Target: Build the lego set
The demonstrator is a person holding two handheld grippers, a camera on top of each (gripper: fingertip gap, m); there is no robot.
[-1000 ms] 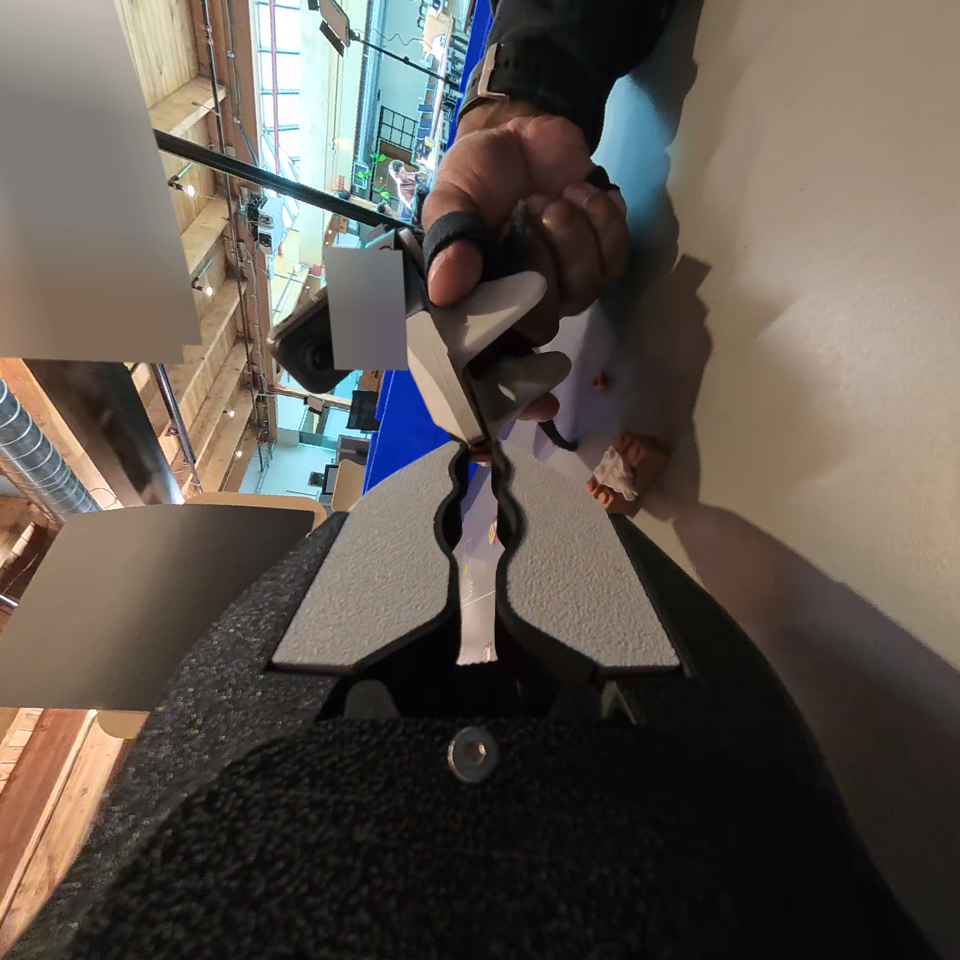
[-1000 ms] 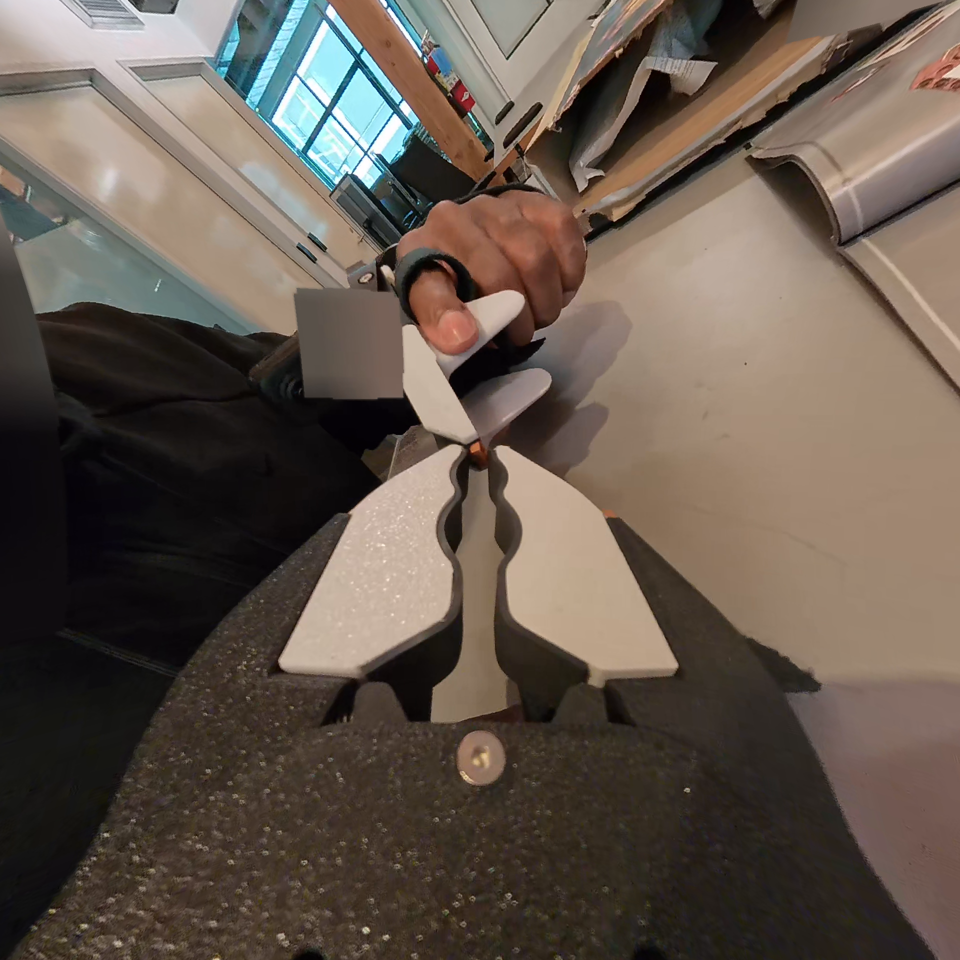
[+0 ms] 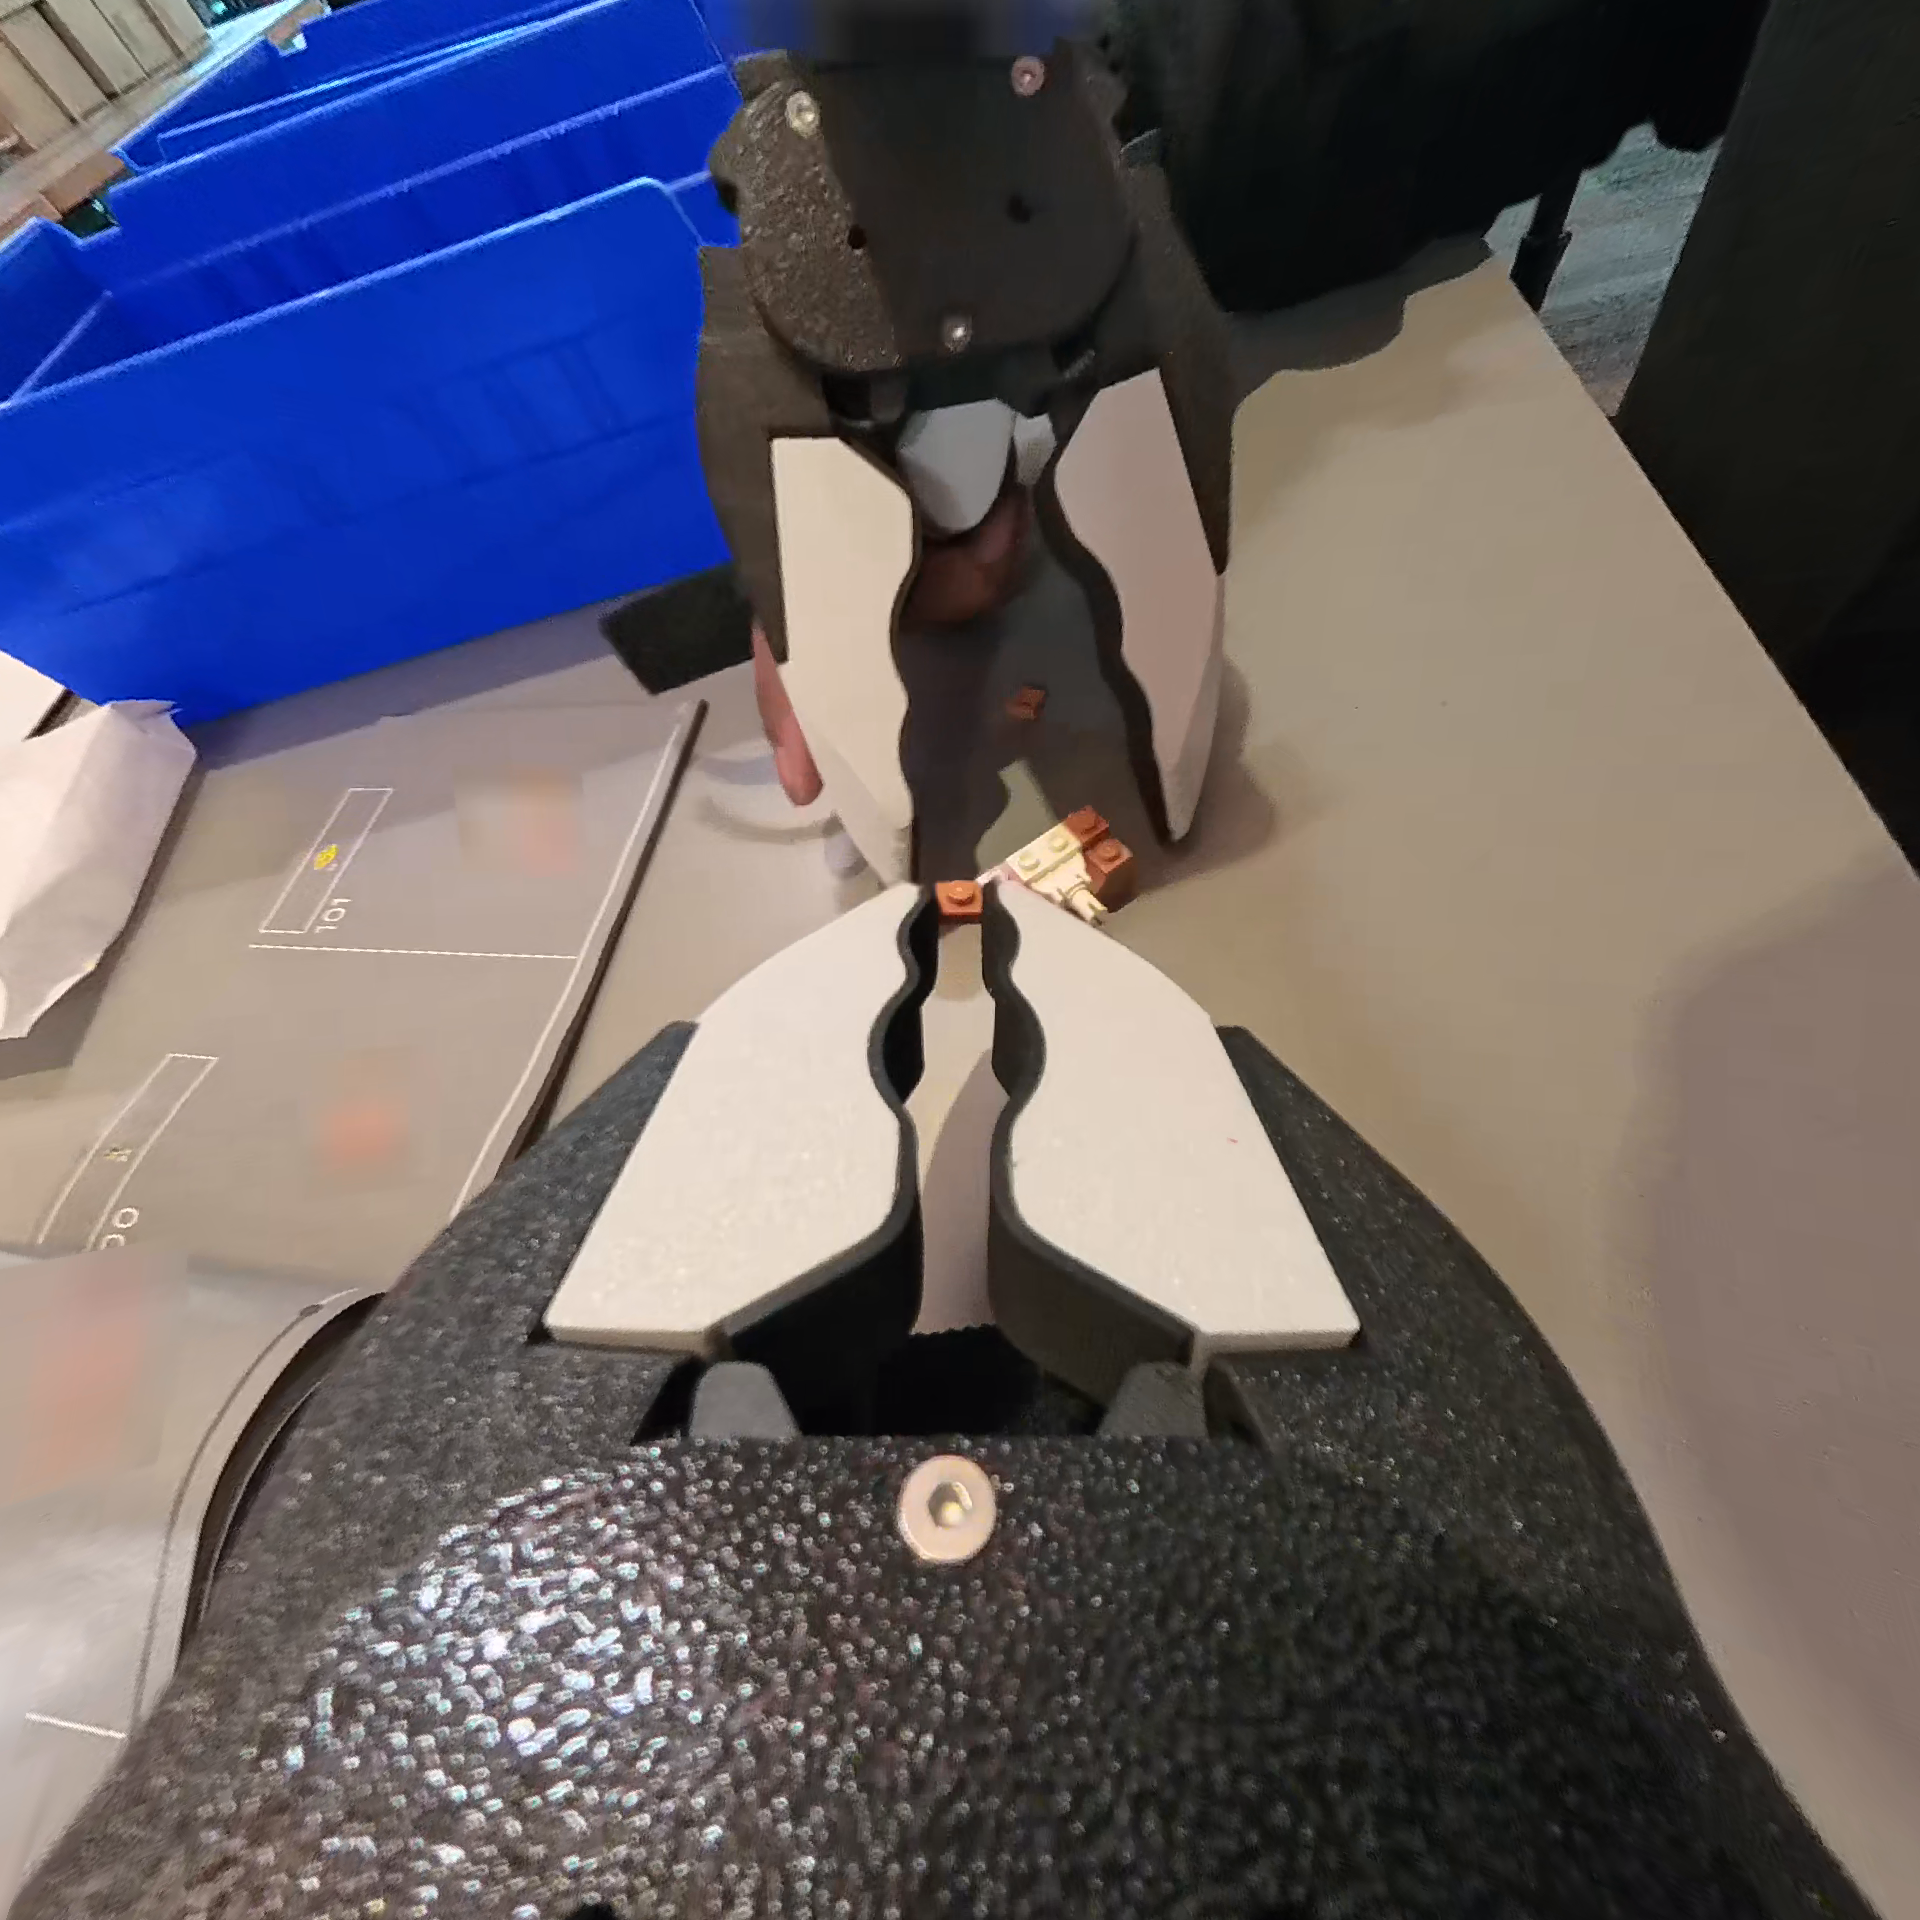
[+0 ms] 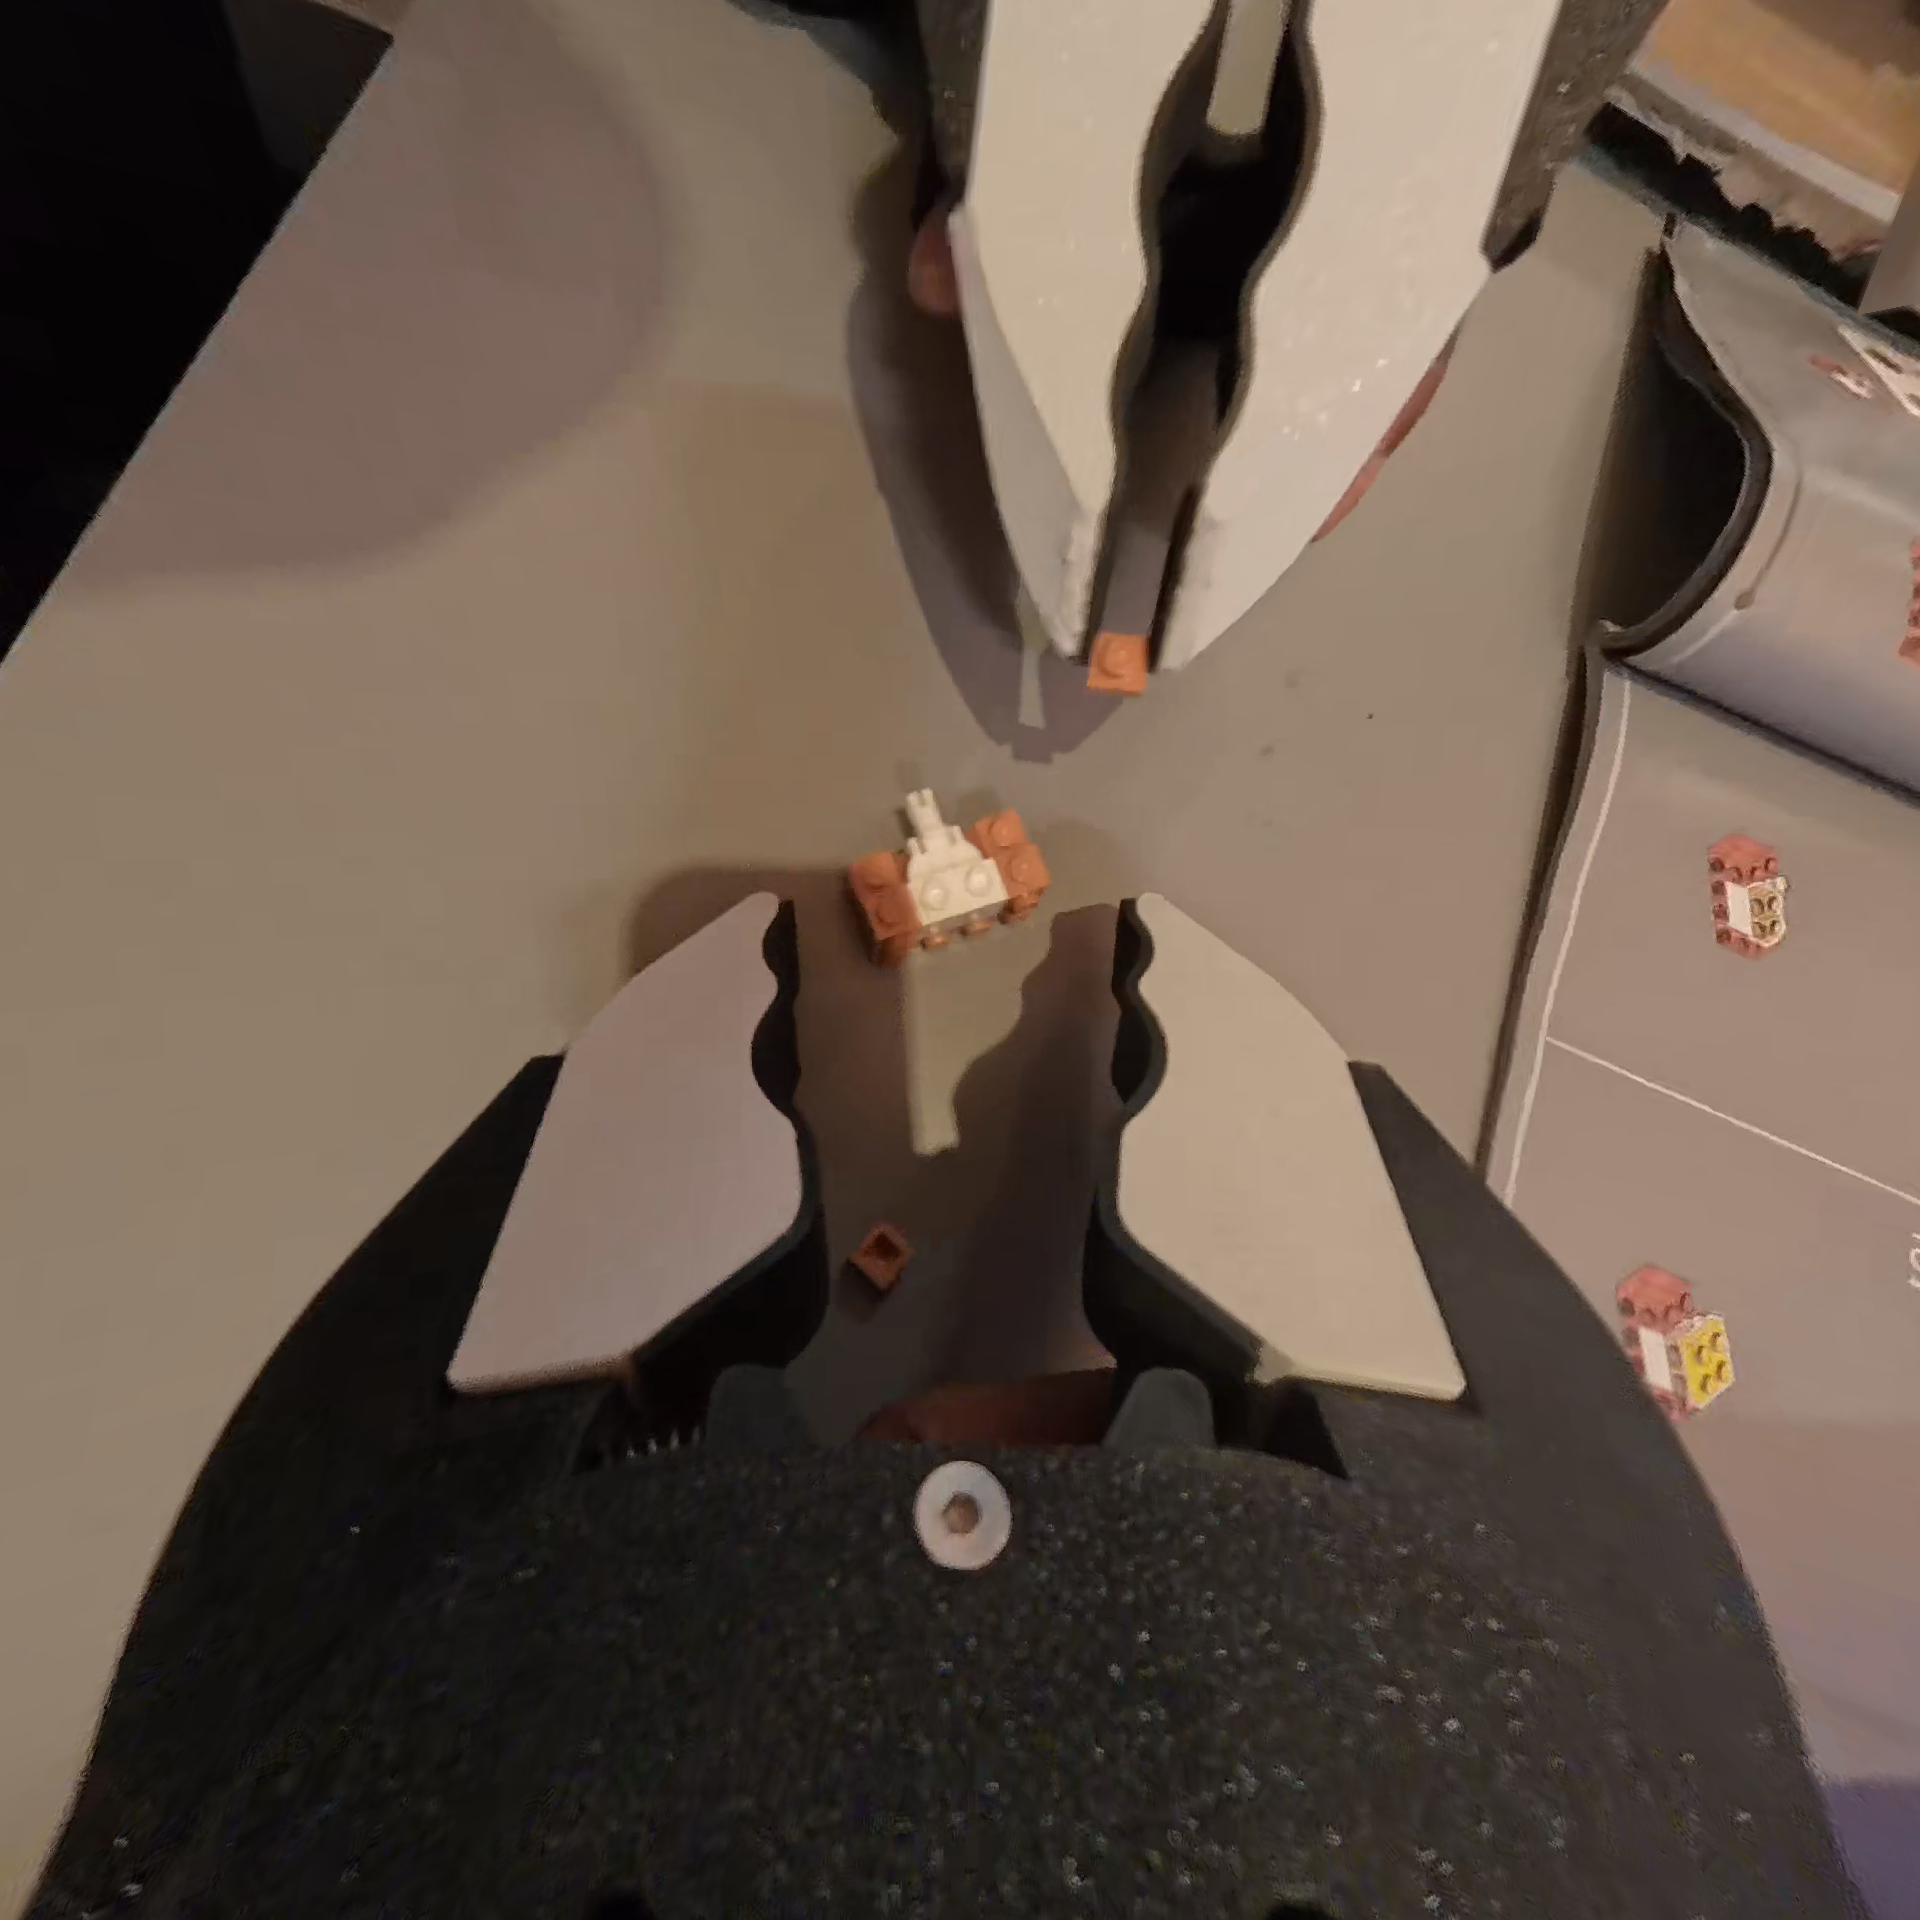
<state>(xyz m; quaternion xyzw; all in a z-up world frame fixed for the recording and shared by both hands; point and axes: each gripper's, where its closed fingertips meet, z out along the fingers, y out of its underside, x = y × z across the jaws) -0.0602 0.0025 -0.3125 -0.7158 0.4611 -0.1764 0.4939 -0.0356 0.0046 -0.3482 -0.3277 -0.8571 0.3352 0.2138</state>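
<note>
Left gripper pinches 1 small brown stud piece at frame centre; we see the right gripper spread wide, gripping nothing, seemingly just short of a brown-and-white brick cluster.

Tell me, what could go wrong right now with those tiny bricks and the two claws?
The left claw pinches a tiny brown brick only at its very fingertips, so it might slip or pop out. The right claw hangs wide open just beside the small brown and white brick assembly and could knock it across the table. A loose dark brown piece lies between the right claw's fingers and could get nudged away.
</note>
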